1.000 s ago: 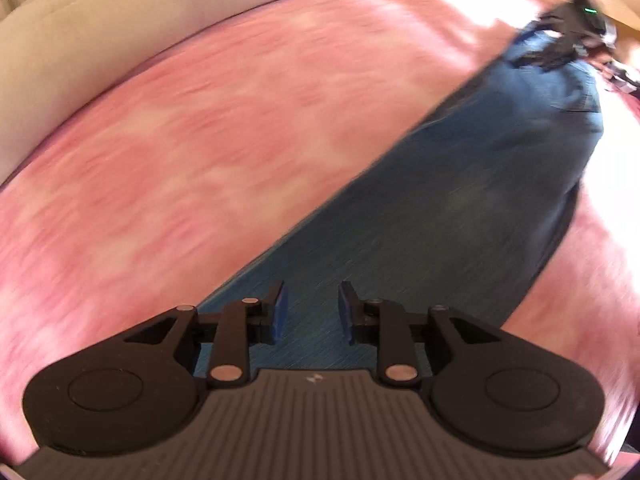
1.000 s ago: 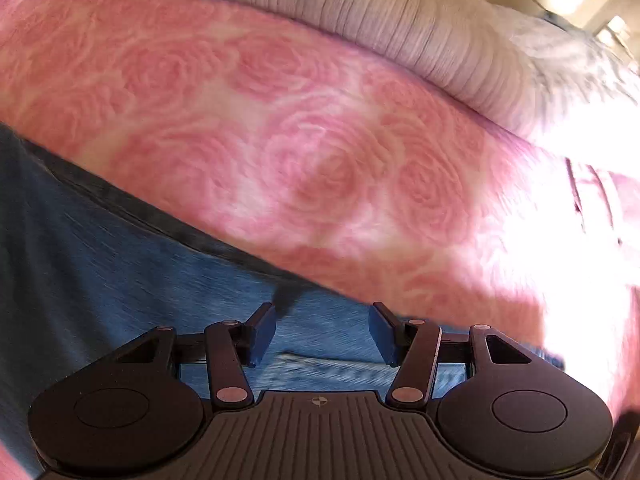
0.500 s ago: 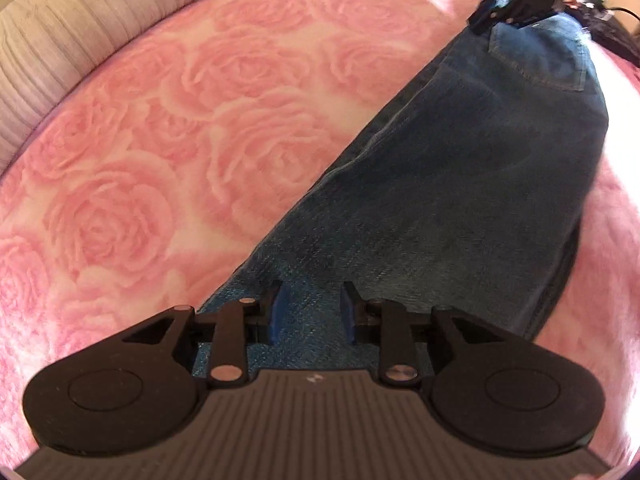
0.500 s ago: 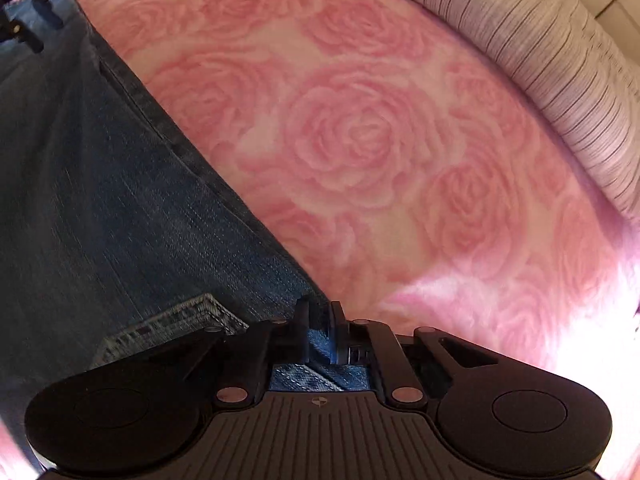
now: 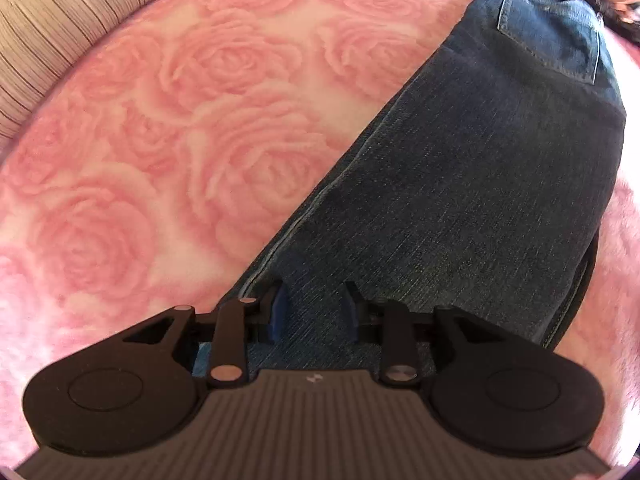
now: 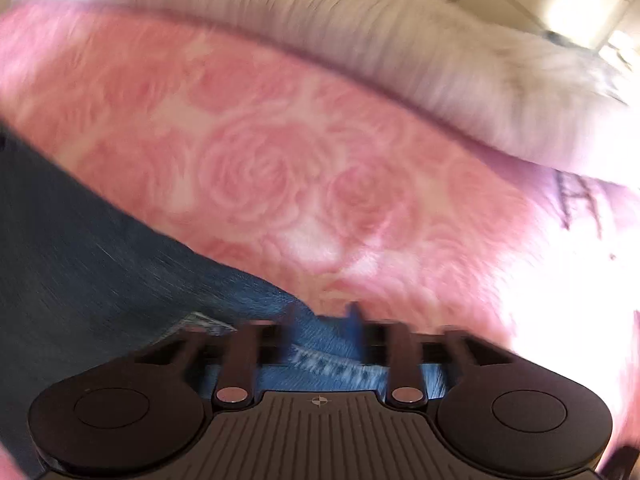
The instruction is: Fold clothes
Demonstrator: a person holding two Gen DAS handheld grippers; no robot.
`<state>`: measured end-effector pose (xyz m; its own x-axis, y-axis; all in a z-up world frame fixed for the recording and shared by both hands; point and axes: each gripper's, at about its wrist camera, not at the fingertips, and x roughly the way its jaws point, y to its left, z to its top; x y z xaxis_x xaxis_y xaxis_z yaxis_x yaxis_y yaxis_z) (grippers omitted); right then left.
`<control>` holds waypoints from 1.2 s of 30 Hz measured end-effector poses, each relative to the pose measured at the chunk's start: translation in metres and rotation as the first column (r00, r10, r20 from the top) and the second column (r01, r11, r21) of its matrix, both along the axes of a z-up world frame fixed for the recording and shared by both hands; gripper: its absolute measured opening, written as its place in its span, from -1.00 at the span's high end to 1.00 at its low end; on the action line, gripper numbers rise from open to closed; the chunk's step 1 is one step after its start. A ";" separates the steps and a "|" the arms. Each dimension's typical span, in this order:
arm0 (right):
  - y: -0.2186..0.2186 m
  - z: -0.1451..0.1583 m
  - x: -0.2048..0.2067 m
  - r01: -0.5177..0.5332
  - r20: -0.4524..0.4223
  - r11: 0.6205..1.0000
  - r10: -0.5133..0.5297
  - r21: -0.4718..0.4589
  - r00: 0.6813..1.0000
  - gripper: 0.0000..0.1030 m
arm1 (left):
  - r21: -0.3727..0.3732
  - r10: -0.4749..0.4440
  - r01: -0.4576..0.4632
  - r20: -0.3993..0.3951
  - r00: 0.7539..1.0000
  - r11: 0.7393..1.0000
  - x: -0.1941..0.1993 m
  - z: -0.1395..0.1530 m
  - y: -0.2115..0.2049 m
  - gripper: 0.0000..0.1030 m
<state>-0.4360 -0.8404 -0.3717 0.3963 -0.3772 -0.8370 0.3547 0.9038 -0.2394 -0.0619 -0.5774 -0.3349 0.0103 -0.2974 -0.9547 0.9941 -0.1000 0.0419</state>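
Folded blue denim jeans (image 5: 472,184) lie flat on a pink rose-patterned fleece blanket (image 5: 160,160). In the left wrist view they run from the left gripper (image 5: 314,308) at 6 o'clock toward 1 o'clock, back pocket at the far end. Left gripper: jaws a little apart, denim between the blue pads; contact cannot be told. In the blurred right wrist view, the right gripper (image 6: 320,320) is opening, frayed denim edge between its fingers, jeans spreading toward 9 o'clock. A striped cream cushion (image 6: 360,40) lies at 12 o'clock.
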 end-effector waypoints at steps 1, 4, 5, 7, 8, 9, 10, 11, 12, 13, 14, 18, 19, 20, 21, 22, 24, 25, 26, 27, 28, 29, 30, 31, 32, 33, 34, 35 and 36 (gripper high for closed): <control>0.012 0.008 -0.010 0.033 0.037 0.999 -0.033 0.006 0.999 -0.06 | -0.007 -0.020 0.021 0.015 1.000 1.000 -0.006 0.005 0.002 0.52; 0.063 0.020 -0.041 0.142 0.125 0.990 -0.144 0.023 0.982 -0.09 | -0.074 -0.146 0.149 0.040 0.988 0.986 -0.041 0.030 0.016 0.35; 0.080 0.024 -0.051 0.178 0.154 0.984 -0.180 0.031 0.972 -0.11 | -0.104 -0.204 0.208 0.050 0.978 0.973 -0.056 0.039 0.022 0.23; 0.118 0.027 -0.070 0.252 0.198 0.966 -0.257 0.050 0.946 -0.11 | -0.156 -0.335 0.341 0.063 0.940 0.927 -0.089 0.051 0.037 0.11; 0.136 0.027 -0.077 0.283 0.204 0.957 -0.289 0.057 0.935 -0.12 | -0.177 -0.404 0.411 0.073 0.912 0.894 -0.106 0.055 0.045 0.02; 0.155 0.026 -0.083 0.313 0.209 0.948 -0.319 0.066 0.924 -0.12 | -0.187 -0.476 0.485 0.093 0.874 0.854 -0.123 0.054 0.052 0.01; 0.170 0.023 -0.088 0.340 0.207 0.937 -0.349 0.079 0.914 -0.13 | -0.189 -0.539 0.555 0.132 0.832 0.810 -0.139 0.050 0.058 0.01; 0.181 0.021 -0.092 0.372 0.203 0.923 -0.385 0.099 0.900 -0.13 | -0.186 -0.586 0.610 0.173 0.792 0.770 -0.154 0.044 0.061 0.01; 0.192 0.019 -0.097 0.403 0.199 0.907 -0.420 0.120 0.886 -0.13 | -0.180 -0.610 0.638 0.189 0.770 0.749 -0.164 0.038 0.061 0.03; 0.203 0.017 -0.101 0.434 0.194 0.890 -0.454 0.140 0.869 -0.13 | -0.176 -0.624 0.652 0.192 0.758 0.738 -0.172 0.032 0.057 0.03; 0.213 0.015 -0.105 0.464 0.189 0.871 -0.489 0.160 0.852 -0.13 | -0.177 -0.630 0.658 0.192 0.752 0.732 -0.179 0.027 0.051 0.06; 0.232 0.007 -0.108 0.550 0.193 0.801 -0.594 0.236 0.781 -0.14 | -0.184 -0.590 0.605 0.134 0.796 0.775 -0.179 0.021 0.012 0.66; 0.234 0.005 -0.108 0.565 0.192 0.787 -0.612 0.247 0.767 -0.14 | -0.183 -0.572 0.585 0.121 0.811 0.790 -0.177 0.021 0.001 0.70; 0.236 0.003 -0.108 0.582 0.195 0.773 -0.629 0.250 0.752 -0.16 | -0.182 -0.556 0.567 0.108 0.824 0.804 -0.174 0.022 -0.009 0.72; 0.236 -0.001 -0.104 0.600 0.197 0.761 -0.646 0.249 0.737 -0.20 | -0.182 -0.546 0.554 0.093 0.832 0.813 -0.170 0.025 -0.015 0.74; 0.234 -0.002 -0.101 0.614 0.207 0.750 -0.660 0.248 0.722 -0.22 | -0.182 -0.537 0.539 0.066 0.841 0.822 -0.166 0.027 -0.020 0.76; 0.231 -0.004 -0.093 0.641 0.231 0.733 -0.681 0.228 0.695 -0.42 | -0.180 -0.517 0.511 0.011 0.856 0.841 -0.157 0.031 -0.030 0.82; 0.229 -0.005 -0.087 0.653 0.246 0.727 -0.686 0.213 0.684 -0.48 | -0.180 -0.505 0.494 -0.021 0.863 0.851 -0.152 0.033 -0.035 0.83; 0.228 -0.006 -0.081 0.656 0.259 0.726 -0.687 0.207 0.679 -0.54 | -0.181 -0.488 0.471 -0.065 0.870 0.864 -0.145 0.035 -0.041 0.83; 0.226 -0.008 -0.075 0.658 0.271 0.726 -0.686 0.199 0.675 -0.55 | -0.182 -0.469 0.446 -0.110 0.876 0.876 -0.138 0.037 -0.047 0.83; 0.225 -0.010 -0.067 0.656 0.277 0.732 -0.679 0.183 0.680 -0.55 | -0.182 -0.448 0.420 -0.159 0.880 0.889 -0.132 0.038 -0.051 0.84; 0.224 -0.013 -0.059 0.655 0.282 0.738 -0.671 0.164 0.685 -0.56 | -0.181 -0.428 0.396 -0.205 0.880 0.900 -0.125 0.040 -0.055 0.84; 0.224 -0.016 -0.050 0.656 0.284 0.743 -0.663 0.132 0.693 -0.56 | -0.182 -0.414 0.379 -0.240 0.878 0.907 -0.119 0.041 -0.057 0.84; 0.224 -0.021 -0.042 0.663 0.275 0.743 -0.659 0.092 0.700 -0.57 | -0.184 -0.403 0.364 -0.271 0.874 0.913 -0.114 0.041 -0.059 0.85; 0.225 -0.025 -0.033 0.668 0.266 0.743 -0.655 0.052 0.708 -0.58 | -0.185 -0.390 0.348 -0.303 0.869 0.919 -0.110 0.042 -0.061 0.85; 0.226 -0.030 -0.026 0.675 0.258 0.738 -0.655 0.017 0.710 -0.59 | -0.183 -0.375 0.330 -0.338 0.863 0.926 -0.105 0.040 -0.063 0.86; 0.226 -0.034 -0.023 0.701 0.262 0.713 -0.679 0.011 0.686 -0.59 | -0.180 -0.359 0.312 -0.373 0.856 0.933 -0.101 0.039 -0.064 0.86; 0.225 -0.038 -0.020 0.726 0.266 0.687 -0.701 0.005 0.662 -0.62 | -0.179 -0.346 0.297 -0.407 0.846 0.938 -0.097 0.039 -0.064 0.87; 0.225 -0.042 -0.017 0.750 0.269 0.661 -0.723 0.001 0.637 -0.64 | -0.180 -0.339 0.288 -0.433 0.835 0.940 -0.094 0.039 -0.065 0.87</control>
<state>-0.4527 -0.6153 -0.4139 0.1182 -0.7041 -0.7002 0.9466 0.2928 -0.1346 -0.1557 -0.6424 -0.2961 -0.5246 -0.3074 -0.7939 0.8209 -0.4300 -0.3759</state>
